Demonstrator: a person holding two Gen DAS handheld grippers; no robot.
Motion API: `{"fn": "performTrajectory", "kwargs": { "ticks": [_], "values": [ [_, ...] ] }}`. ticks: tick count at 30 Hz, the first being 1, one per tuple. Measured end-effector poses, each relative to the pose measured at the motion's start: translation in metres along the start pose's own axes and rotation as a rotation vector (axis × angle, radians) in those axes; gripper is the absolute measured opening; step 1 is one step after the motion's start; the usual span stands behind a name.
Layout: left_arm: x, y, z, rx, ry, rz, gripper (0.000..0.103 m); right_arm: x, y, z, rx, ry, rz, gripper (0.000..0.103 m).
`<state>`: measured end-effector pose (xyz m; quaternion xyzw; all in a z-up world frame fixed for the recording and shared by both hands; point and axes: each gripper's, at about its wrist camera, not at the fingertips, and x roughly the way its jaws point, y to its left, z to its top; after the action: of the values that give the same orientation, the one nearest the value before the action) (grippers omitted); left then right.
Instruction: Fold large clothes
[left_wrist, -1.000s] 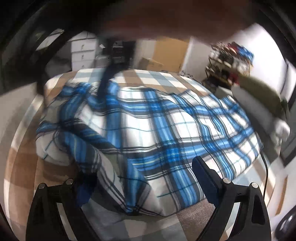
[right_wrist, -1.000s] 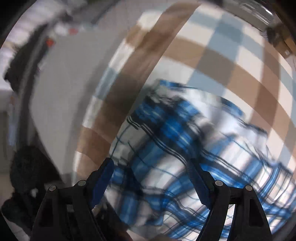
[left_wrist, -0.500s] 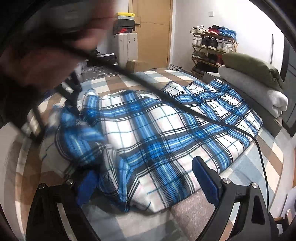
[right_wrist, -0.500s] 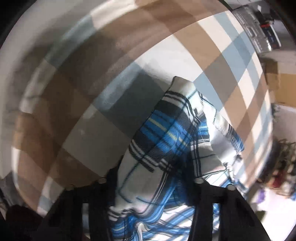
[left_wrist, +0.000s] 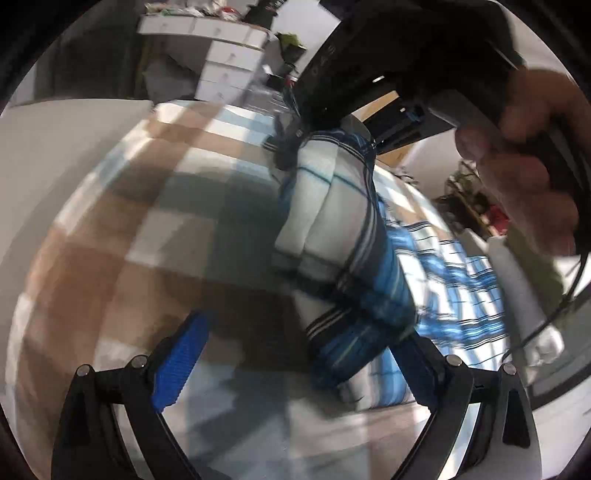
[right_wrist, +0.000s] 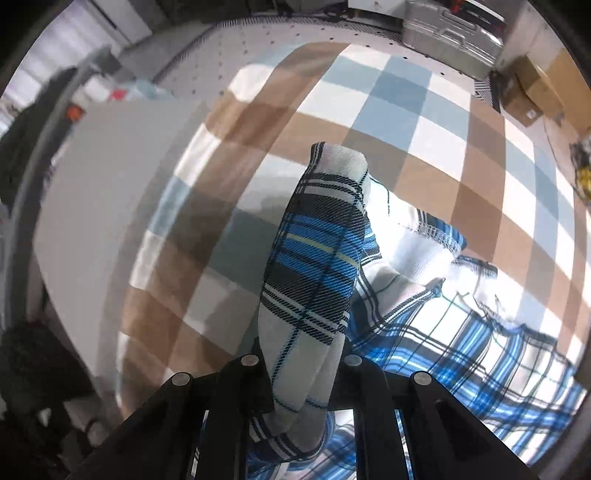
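Observation:
A blue, white and black plaid garment (right_wrist: 314, 258) lies on a bed with a brown, blue and white checked cover (right_wrist: 424, 122). My right gripper (right_wrist: 301, 363) is shut on a bunched fold of the garment and lifts it off the bed. In the left wrist view that lifted fold (left_wrist: 343, 229) hangs from the right gripper's body (left_wrist: 369, 62), which a hand holds. My left gripper (left_wrist: 295, 343) is open and empty, its right finger (left_wrist: 413, 365) beside the hanging cloth.
A white drawer unit (left_wrist: 229, 48) stands behind the bed. A silver case (right_wrist: 447, 26) and cardboard boxes (right_wrist: 535, 85) sit on the floor beyond the bed. A grey wall panel (right_wrist: 110, 192) is at left. A cable (left_wrist: 546, 314) trails at right.
My right gripper has closed on the garment's edge and raised it. My left gripper has swung toward the left side of the bed, close to the lifted fold, and stays open.

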<state>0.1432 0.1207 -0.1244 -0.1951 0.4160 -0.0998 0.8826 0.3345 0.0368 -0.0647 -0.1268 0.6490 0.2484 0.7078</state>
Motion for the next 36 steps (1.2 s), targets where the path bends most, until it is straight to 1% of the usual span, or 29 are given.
{"fn": "performTrajectory", "kwargs": {
  "ticks": [1,3,4,5,6,7,8,10,12,14,17,19,21,22,23,24,26,27,28,29,30,31,33,34,36],
  "values": [
    [0.0,-0.003,0.005,0.003,-0.014,-0.029,0.093,-0.006,-0.003,0.0,0.006,-0.015,0.008,0.012],
    [-0.001,-0.006,0.014,0.0,-0.061,-0.061,0.092,-0.019,-0.004,-0.002,0.013,-0.045,0.03,0.012],
    [-0.001,-0.006,0.016,0.003,-0.069,-0.076,0.078,-0.023,-0.004,-0.002,0.018,-0.061,0.037,0.012],
    [-0.002,-0.006,0.02,0.01,-0.074,-0.09,0.048,-0.027,-0.007,-0.002,0.018,-0.073,0.045,0.012],
    [0.0,-0.005,0.022,0.012,-0.067,-0.091,0.034,-0.033,-0.008,-0.002,0.014,-0.093,0.052,0.011],
    [0.002,-0.001,0.024,0.01,-0.053,-0.084,0.016,-0.037,-0.008,-0.003,0.013,-0.107,0.056,0.011],
    [0.001,0.005,0.026,-0.001,-0.054,-0.081,0.01,-0.038,-0.007,-0.005,0.009,-0.12,0.063,0.011],
    [-0.005,0.016,0.03,-0.025,-0.072,-0.082,0.008,-0.038,0.002,0.0,0.001,-0.134,0.083,0.011],
    [-0.017,0.026,0.035,-0.016,-0.093,-0.061,0.007,-0.038,0.013,0.011,-0.01,-0.153,0.117,0.011],
    [-0.037,0.031,0.043,0.014,-0.129,-0.027,0.006,-0.037,0.027,0.019,-0.022,-0.179,0.155,0.011],
    [-0.074,0.027,0.056,0.088,-0.197,0.016,0.006,-0.056,0.041,0.026,-0.051,-0.245,0.266,0.011],
    [-0.1,0.013,0.063,0.148,-0.242,0.022,0.006,-0.074,0.04,0.026,-0.048,-0.299,0.342,0.011],
    [-0.123,-0.02,0.071,0.243,-0.288,0.015,0.006,-0.098,0.031,0.021,-0.034,-0.357,0.43,0.011],
    [-0.126,-0.032,0.071,0.28,-0.298,0.008,0.006,-0.112,0.023,0.015,-0.029,-0.388,0.47,0.011],
    [-0.131,-0.054,0.07,0.331,-0.313,-0.007,0.006,-0.123,0.014,0.008,-0.028,-0.416,0.497,0.011],
    [-0.13,-0.07,0.068,0.362,-0.333,-0.024,0.006,-0.136,-0.002,-0.005,-0.028,-0.448,0.525,0.011],
    [-0.118,-0.109,0.061,0.439,-0.295,-0.079,0.006,-0.148,-0.031,-0.025,-0.013,-0.486,0.54,0.011],
    [-0.105,-0.129,0.055,0.477,-0.274,-0.088,0.006,-0.151,-0.056,-0.04,0.008,-0.503,0.538,0.011],
    [-0.094,-0.141,0.051,0.501,-0.259,-0.086,0.006,-0.149,-0.072,-0.046,0.027,-0.509,0.533,0.011],
    [-0.076,-0.157,0.043,0.528,-0.237,-0.09,0.006,-0.145,-0.092,-0.054,0.055,-0.509,0.524,0.011],
    [-0.055,-0.17,0.034,0.532,-0.199,-0.108,0.006,-0.137,-0.117,-0.064,0.095,-0.502,0.514,0.011],
    [-0.042,-0.175,0.027,0.528,-0.161,-0.121,0.006,-0.124,-0.141,-0.072,0.14,-0.481,0.509,0.011],
    [0.003,-0.192,0.006,0.518,-0.022,-0.171,0.006,-0.093,-0.184,-0.088,0.216,-0.435,0.441,0.011],
    [0.016,-0.195,-0.002,0.524,0.012,-0.17,0.006,-0.082,-0.196,-0.092,0.234,-0.42,0.421,0.011],
    [0.045,-0.204,-0.024,0.562,0.103,-0.123,0.007,-0.047,-0.22,-0.1,0.261,-0.369,0.371,0.012]
  ]
}}
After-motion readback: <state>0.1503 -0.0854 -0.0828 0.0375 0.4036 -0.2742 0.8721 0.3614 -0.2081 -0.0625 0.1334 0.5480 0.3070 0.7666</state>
